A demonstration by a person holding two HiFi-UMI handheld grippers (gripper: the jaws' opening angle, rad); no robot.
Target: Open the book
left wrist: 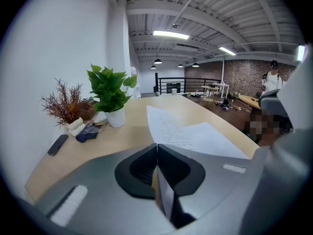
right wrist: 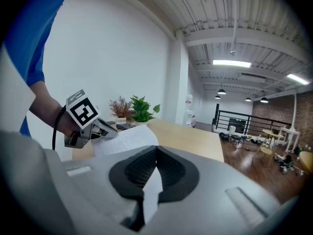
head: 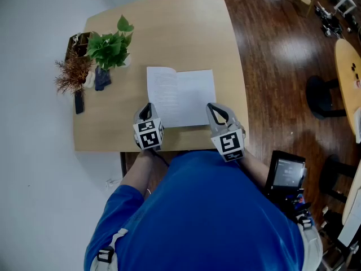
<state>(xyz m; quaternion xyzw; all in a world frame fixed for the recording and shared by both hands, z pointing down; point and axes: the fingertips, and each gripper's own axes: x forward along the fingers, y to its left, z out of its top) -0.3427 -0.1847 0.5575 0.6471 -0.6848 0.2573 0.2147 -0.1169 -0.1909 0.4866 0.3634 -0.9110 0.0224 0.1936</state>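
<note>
One pale wooden worktop point(head: 169, 33) is carrying everything. One book point(head: 183, 95) is lying open and flat near its front edge, its print too small to read. Two grippers are meeting it. The right hand-held gripper point(head: 210, 107) is pinching a white page at the near right corner with closed jaws. The left hand-held gripper point(head: 148, 107) is sitting closed at the near left corner, seemingly nipping a thin leaf edge. Each is bearing one cube of square black-and-white markers. Well apart from the book, along the worktop's left side, are standing one green potted plant point(head: 110, 48), one dried reddish plant point(head: 72, 75), one dark cloth point(head: 102, 79) and one black remote point(head: 79, 101).
</note>
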